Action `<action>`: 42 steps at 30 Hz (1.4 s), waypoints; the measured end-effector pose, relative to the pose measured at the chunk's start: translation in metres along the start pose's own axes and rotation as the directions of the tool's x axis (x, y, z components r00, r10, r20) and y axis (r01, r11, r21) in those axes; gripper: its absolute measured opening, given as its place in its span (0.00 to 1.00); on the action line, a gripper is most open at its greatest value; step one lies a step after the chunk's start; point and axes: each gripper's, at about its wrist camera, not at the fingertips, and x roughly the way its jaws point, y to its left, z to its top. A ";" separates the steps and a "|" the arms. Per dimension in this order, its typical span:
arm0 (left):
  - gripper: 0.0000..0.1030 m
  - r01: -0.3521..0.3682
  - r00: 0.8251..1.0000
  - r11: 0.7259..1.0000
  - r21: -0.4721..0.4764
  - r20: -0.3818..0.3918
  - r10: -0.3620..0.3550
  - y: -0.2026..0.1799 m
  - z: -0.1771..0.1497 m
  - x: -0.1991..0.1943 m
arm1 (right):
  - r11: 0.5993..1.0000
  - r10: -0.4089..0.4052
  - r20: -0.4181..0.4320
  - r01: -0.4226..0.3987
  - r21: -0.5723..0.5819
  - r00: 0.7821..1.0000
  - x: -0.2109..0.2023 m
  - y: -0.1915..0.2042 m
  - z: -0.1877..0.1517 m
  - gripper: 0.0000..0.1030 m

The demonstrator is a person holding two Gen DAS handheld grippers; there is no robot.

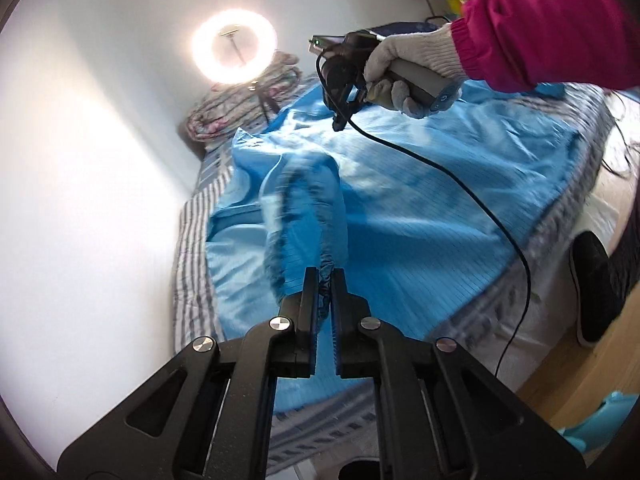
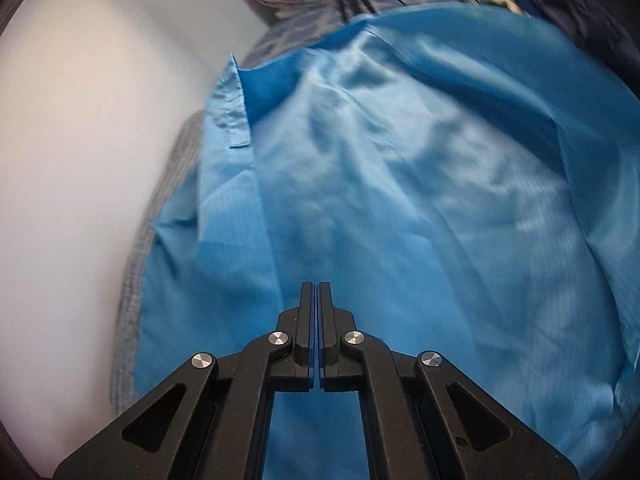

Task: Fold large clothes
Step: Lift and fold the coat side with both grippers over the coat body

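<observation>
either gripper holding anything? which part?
Left gripper pinches the blue garment by a gathered elastic cuff. Right gripper is shut, empty.

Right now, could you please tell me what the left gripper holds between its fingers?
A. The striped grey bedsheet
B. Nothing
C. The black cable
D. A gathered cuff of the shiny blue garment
D: the left gripper pinches a gathered elastic cuff of the shiny blue garment.
</observation>
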 end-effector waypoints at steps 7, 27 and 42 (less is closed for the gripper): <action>0.40 0.045 0.998 0.999 -0.016 -0.032 -0.045 -0.012 -0.010 -0.015 | 0.996 -0.027 -0.016 0.026 -0.081 1.000 -0.008 -0.006 -0.009 0.00; 0.44 0.245 0.863 0.551 -0.798 -0.081 -0.499 0.081 -0.064 0.097 | 0.830 0.009 -0.045 -0.033 -0.556 0.999 0.039 0.178 0.011 0.39; 0.00 0.254 0.852 0.497 -0.830 -0.052 -0.522 0.089 -0.071 0.114 | 0.703 -0.209 -0.090 0.086 -0.706 0.974 0.172 0.238 0.023 0.08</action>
